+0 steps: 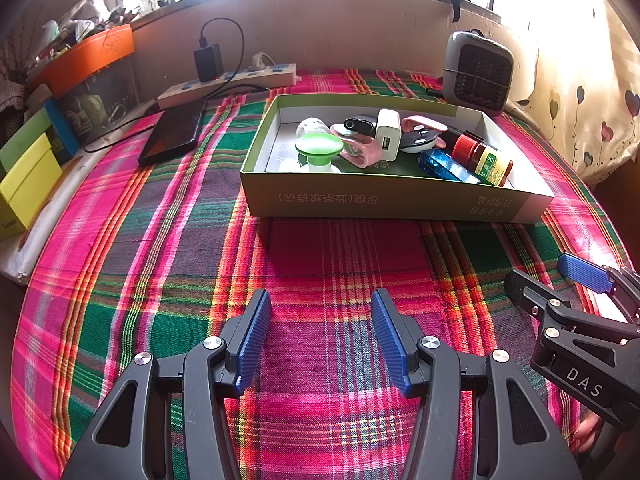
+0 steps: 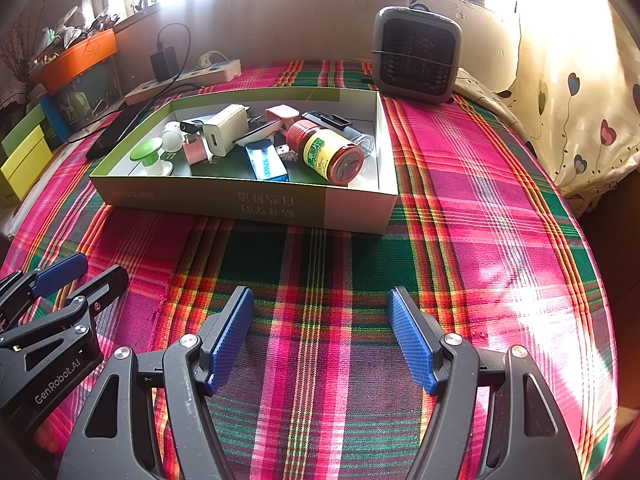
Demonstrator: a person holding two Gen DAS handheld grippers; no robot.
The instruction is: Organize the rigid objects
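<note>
While shallow green-and-white cardboard box (image 2: 244, 204) sits ahead of both tools, holding red-capped brown bottle (image 2: 330, 150), white charger cube (image 2: 224, 128), green knob (image 1: 319, 148): left gripper (image 1: 320, 340) spread, empty; right gripper (image 2: 320, 336) spread, empty; items apparently gathered already for tidiness.

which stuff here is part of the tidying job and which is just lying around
Job:
- green cardboard box
- red-capped pill bottle
- white USB charger
- green-topped stopper
- blue clear case
- pink clip
- left gripper and right gripper, both open and empty

Lying about:
- small heater
- power strip
- black phone
- orange bin
</note>
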